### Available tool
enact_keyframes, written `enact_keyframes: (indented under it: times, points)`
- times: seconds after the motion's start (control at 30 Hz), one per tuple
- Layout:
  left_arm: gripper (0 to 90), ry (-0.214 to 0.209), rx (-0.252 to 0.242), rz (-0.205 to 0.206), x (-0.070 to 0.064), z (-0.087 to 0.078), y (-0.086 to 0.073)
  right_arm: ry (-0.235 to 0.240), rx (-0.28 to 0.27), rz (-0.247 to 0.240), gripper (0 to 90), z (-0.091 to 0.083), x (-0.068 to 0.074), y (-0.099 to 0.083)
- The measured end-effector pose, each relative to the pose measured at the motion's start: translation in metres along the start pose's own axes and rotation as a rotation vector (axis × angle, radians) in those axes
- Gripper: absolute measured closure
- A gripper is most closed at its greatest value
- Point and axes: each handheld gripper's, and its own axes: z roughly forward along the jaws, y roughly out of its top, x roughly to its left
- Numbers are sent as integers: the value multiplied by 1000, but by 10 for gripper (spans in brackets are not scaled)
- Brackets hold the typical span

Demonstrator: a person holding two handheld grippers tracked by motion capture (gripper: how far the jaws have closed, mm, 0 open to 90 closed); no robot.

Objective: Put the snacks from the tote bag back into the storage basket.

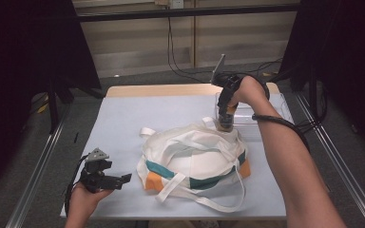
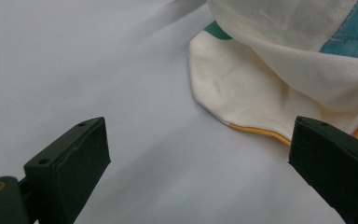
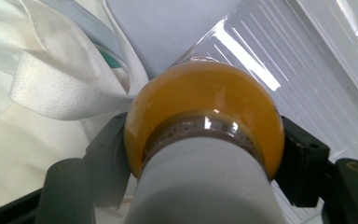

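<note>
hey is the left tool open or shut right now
Open. In the left gripper view the left tool has its two black jaws standing wide apart with bare table between them, holding nothing, just short of the bag.

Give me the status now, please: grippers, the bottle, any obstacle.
Left gripper open, idle beside bag. Right gripper shut on orange bottle, at clear bin. Bag close below; otherwise nothing blocking.

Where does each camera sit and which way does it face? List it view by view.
High view: above the person's side, looking forward and down on the table; both forearms, left gripper and right gripper.
Left gripper view: rides the left gripper, looking along its open jaws at the cloth bag.
Right gripper view: rides the right gripper, jaws clamping an orange bottle beside a clear container.
Shared: all three show the bag.
</note>
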Motion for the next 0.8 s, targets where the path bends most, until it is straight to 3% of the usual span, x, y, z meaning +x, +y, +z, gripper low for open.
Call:
enact_keyframes:
  times: [0.8]
  points:
    - [48,-1,0,-1,0,0,0,-1,5,1,300,9,0,0]
